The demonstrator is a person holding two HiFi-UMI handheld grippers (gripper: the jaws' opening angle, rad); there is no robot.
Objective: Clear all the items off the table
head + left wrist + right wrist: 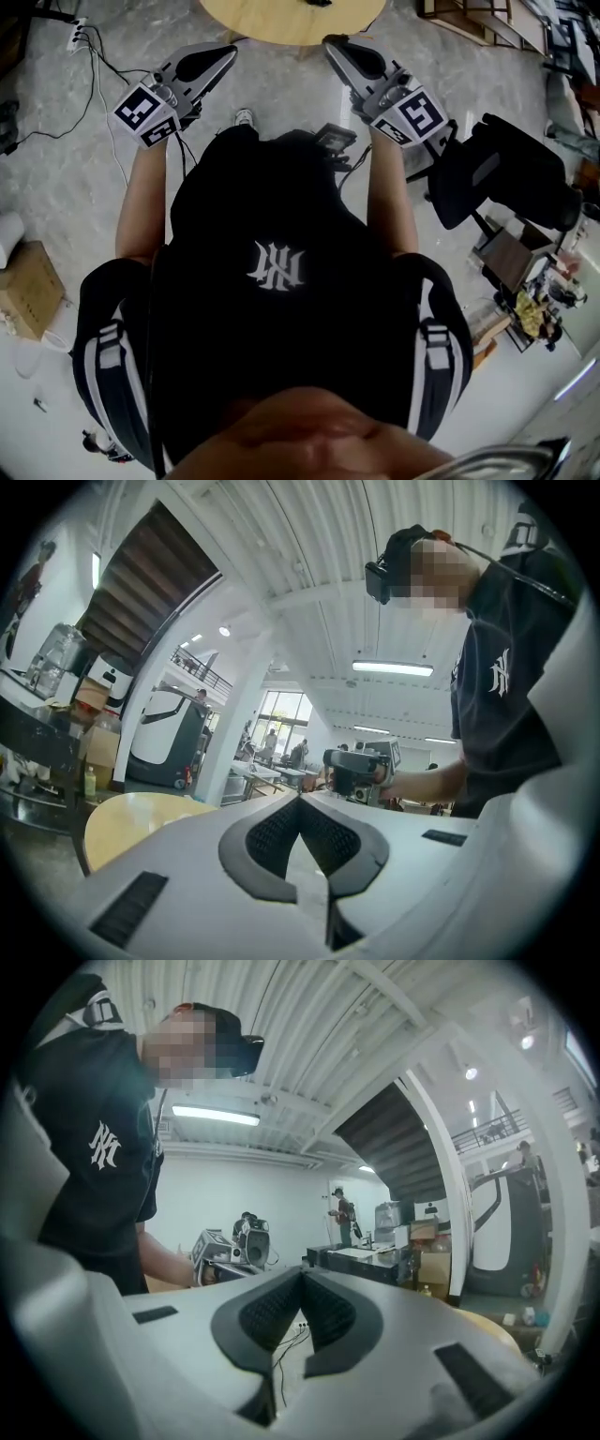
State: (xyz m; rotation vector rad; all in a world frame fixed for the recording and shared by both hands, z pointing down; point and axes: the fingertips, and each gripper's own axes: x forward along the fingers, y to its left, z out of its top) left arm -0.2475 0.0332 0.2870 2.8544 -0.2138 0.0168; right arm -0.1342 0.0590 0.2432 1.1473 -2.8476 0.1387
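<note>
The left gripper (228, 53) and the right gripper (330, 43) are both clenched, with nothing between their jaws. Their tips are at the near edge of the round table (281, 26). One small dark item (319, 2) lies further in on the table; I cannot tell what it is.

Open floor (66, 187) before the round table (272, 23); black chair (497, 169) at right.

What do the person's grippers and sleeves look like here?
The left gripper and right gripper are pale grey tapered shells with dark grey ribbed pads; each carries a white cube with black square markers. The person wears a black short-sleeved T-shirt with a white emblem.
</note>
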